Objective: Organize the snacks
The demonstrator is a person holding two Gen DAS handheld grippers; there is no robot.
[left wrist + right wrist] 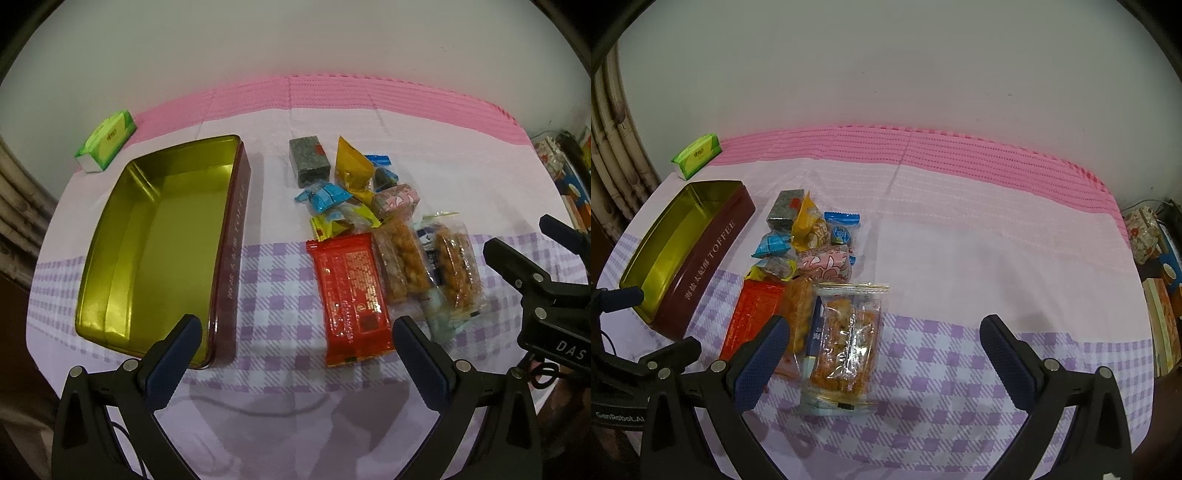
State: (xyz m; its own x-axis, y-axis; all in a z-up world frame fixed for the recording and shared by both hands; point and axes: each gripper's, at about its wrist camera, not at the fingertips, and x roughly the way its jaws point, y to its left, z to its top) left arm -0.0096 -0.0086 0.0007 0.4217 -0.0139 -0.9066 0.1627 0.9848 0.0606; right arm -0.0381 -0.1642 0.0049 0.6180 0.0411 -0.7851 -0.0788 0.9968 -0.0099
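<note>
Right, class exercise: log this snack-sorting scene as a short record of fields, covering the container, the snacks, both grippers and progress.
container: open toffee tin, gold inside, nothing in it
snacks: loose pile right of the tin, on the checked tablecloth
nearest snacks: red wrapper; clear pack of orange crackers
farther snacks: blue candies, yellow pouch, pink sweet
bystander item: green tissue pack behind the tin
left gripper: open, holding nothing
right gripper: open, holding nothing
progress: no snack in the tin yet
</note>
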